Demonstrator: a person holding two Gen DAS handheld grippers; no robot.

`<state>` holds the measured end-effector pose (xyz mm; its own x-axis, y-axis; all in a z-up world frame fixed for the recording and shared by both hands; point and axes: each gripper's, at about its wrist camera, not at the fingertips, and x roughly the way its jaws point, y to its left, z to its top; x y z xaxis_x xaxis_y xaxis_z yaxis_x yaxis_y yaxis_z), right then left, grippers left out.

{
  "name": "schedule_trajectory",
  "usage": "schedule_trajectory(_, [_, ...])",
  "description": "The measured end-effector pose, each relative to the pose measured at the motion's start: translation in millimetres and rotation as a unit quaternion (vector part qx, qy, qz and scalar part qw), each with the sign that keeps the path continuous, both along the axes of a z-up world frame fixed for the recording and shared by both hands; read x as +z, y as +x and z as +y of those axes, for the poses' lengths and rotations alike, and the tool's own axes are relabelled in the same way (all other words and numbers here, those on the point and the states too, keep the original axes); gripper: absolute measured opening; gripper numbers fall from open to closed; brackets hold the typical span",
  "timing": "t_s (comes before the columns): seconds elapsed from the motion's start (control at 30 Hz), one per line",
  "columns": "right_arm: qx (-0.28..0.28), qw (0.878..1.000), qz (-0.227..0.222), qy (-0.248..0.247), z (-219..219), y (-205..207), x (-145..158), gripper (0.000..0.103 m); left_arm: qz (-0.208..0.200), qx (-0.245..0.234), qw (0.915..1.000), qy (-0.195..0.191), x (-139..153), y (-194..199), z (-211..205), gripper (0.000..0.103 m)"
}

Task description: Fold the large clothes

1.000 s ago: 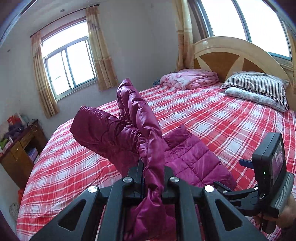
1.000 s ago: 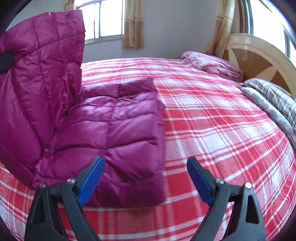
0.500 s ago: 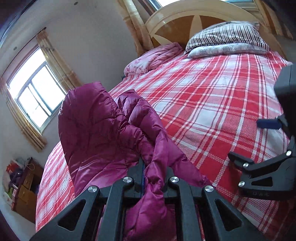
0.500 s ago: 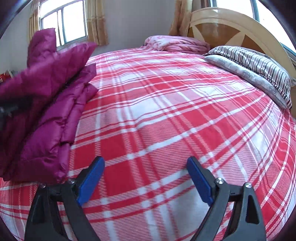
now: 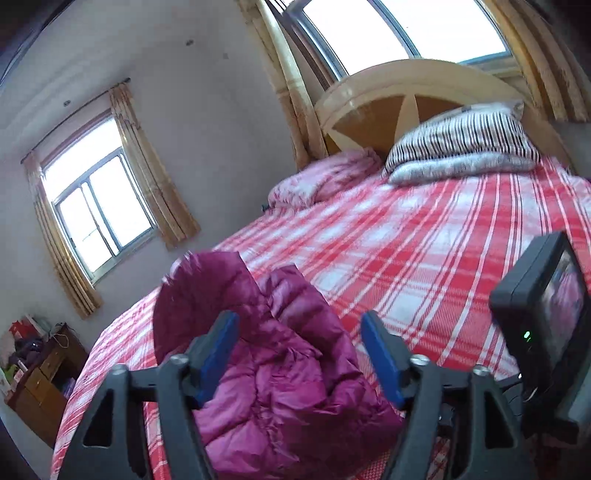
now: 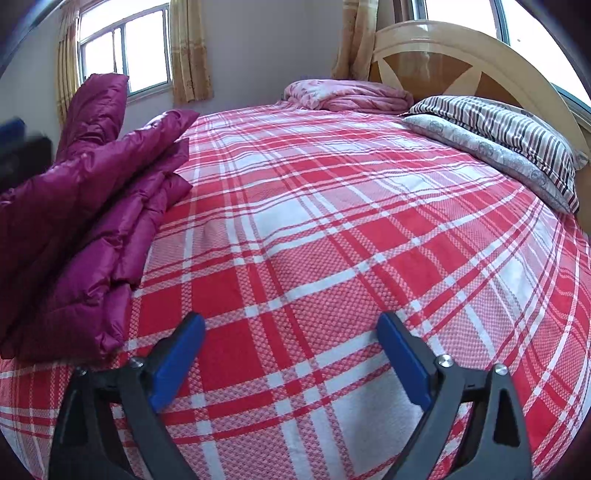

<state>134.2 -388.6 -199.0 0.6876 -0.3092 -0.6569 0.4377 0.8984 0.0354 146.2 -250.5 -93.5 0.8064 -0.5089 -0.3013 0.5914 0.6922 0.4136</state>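
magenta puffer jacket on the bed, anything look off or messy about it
The magenta quilted puffer jacket sits as a lumpy heap near the edge of the red plaid bedspread, one part sticking up rather than lying flat. The left gripper is opening around it. Nothing looks damaged.

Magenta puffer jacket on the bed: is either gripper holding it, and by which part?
Neither. The left gripper is opening; the jacket lies between its fingers, untouched. The right gripper is open over the bedspread.

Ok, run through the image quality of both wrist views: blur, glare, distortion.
Left wrist view: motion blur smears the headboard and striped pillow; the window behind is blown out white. Right wrist view: sharp, the plaid bedspread bulges under fisheye distortion, and the side window is overexposed.
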Motion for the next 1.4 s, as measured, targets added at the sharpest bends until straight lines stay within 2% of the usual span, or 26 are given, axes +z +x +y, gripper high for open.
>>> schedule_trajectory(0.03, [0.000, 1.000, 0.000, 0.000, -0.4, -0.1, 0.0, 0.097, -0.008, 0.003, 0.9998, -0.015, 9.1, -2.1, 8.0, 0.091])
schedule_trajectory(0.1, [-0.001, 1.000, -0.001, 0.001, -0.4, -0.6, 0.7, 0.096, -0.026, 0.031, 0.9988, -0.029, 21.7, 4.5, 25.5, 0.092])
schedule_trajectory(0.2, [-0.009, 0.999, -0.035, 0.019, -4.3, -9.7, 14.7, 0.094, -0.028, 0.107, 0.9937, -0.015, 17.8, 46.1, 49.3, 0.092])
schedule_trajectory(0.3, [0.003, 0.995, -0.095, 0.037, -2.6, -13.8, 48.1, 0.092, 0.031, 0.192, 0.9808, -0.016, 3.3, 108.0, 77.1, 0.092])
schedule_trajectory(0.4, [0.051, 0.985, -0.146, 0.072, 7.4, 1.5, 84.8, 0.092, 0.095, 0.228, 0.9682, -0.040, -14.3, 150.2, 96.9, 0.092])
schedule_trajectory(0.43, [0.072, 0.983, -0.149, 0.077, 12.9, 12.3, 94.1, 0.092, 0.110, 0.233, 0.9654, -0.041, -20.1, 157.5, 97.8, 0.092])
schedule_trajectory(0.53, [0.139, 0.977, -0.135, 0.086, 35.4, 56.5, 110.1, 0.086, 0.125, 0.222, 0.9659, -0.044, -33.9, 159.7, 88.7, 0.092])
schedule_trajectory(0.57, [0.151, 0.978, -0.117, 0.082, 42.2, 70.4, 108.0, 0.077, 0.117, 0.217, 0.9682, -0.040, -36.6, 155.5, 83.5, 0.092])
schedule_trajectory(0.6, [0.162, 0.979, -0.092, 0.084, 47.3, 84.6, 101.5, 0.060, 0.105, 0.211, 0.9713, -0.030, -37.6, 151.6, 75.6, 0.092])
schedule_trajectory(0.67, [0.167, 0.981, -0.041, 0.096, 51.9, 102.1, 79.6, 0.039, 0.087, 0.204, 0.9751, -0.013, -38.3, 147.7, 65.2, 0.092])
schedule_trajectory(0.73, [0.160, 0.983, -0.004, 0.088, 54.7, 104.8, 52.7, 0.038, 0.078, 0.199, 0.9769, -0.008, -37.4, 144.1, 66.6, 0.092])
schedule_trajectory(0.8, [0.156, 0.984, 0.012, 0.090, 53.0, 100.7, 26.9, 0.035, 0.081, 0.198, 0.9767, -0.015, -33.7, 148.7, 70.4, 0.092])
schedule_trajectory(0.87, [0.151, 0.985, 0.020, 0.085, 49.6, 95.3, 16.8, 0.034, 0.086, 0.206, 0.9745, -0.024, -30.5, 157.5, 78.0, 0.092])
schedule_trajectory(0.93, [0.149, 0.985, 0.031, 0.080, 44.8, 93.0, 22.0, 0.035, 0.093, 0.214, 0.9717, -0.033, -26.5, 167.1, 84.6, 0.092])
schedule_trajectory(1.0, [0.131, 0.989, 0.017, 0.070, 42.0, 89.0, 44.1, 0.036, 0.093, 0.225, 0.9694, -0.032, -22.7, 175.7, 87.0, 0.092])
schedule_trajectory(1.07, [0.118, 0.992, -0.029, 0.043, 46.3, 83.1, 77.5, 0.040, 0.090, 0.235, 0.9674, -0.030, -18.6, 183.0, 89.2, 0.092])
schedule_trajectory(1.13, [0.122, 0.989, -0.073, 0.034, 53.2, 86.5, 108.5, 0.053, 0.094, 0.248, 0.9637, -0.034, -14.7, 191.8, 90.6, 0.092])
schedule_trajectory(1.17, [0.129, 0.987, -0.092, 0.041, 56.2, 92.9, 121.1, 0.065, 0.098, 0.256, 0.9610, -0.035, -12.9, 196.5, 90.8, 0.092])
schedule_trajectory(1.2, [0.134, 0.985, -0.100, 0.046, 59.2, 102.0, 128.7, 0.071, 0.105, 0.263, 0.9584, -0.039, -10.7, 200.6, 91.5, 0.092])
schedule_trajectory(1.23, [0.140, 0.983, -0.107, 0.051, 61.5, 113.8, 134.1, 0.071, 0.113, 0.271, 0.9548, -0.045, -8.9, 205.0, 93.4, 0.092])
schedule_trajectory(1.33, [0.170, 0.972, -0.132, 0.094, 62.0, 151.0, 130.3, 0.071, 0.146, 0.297, 0.9419, -0.057, -9.0, 218.6, 98.1, 0.092])
schedule_trajectory(1.4, [0.166, 0.972, -0.133, 0.103, 55.7, 167.2, 116.9, 0.071, 0.163, 0.303, 0.9368, -0.062, -13.4, 224.8, 96.7, 0.092])
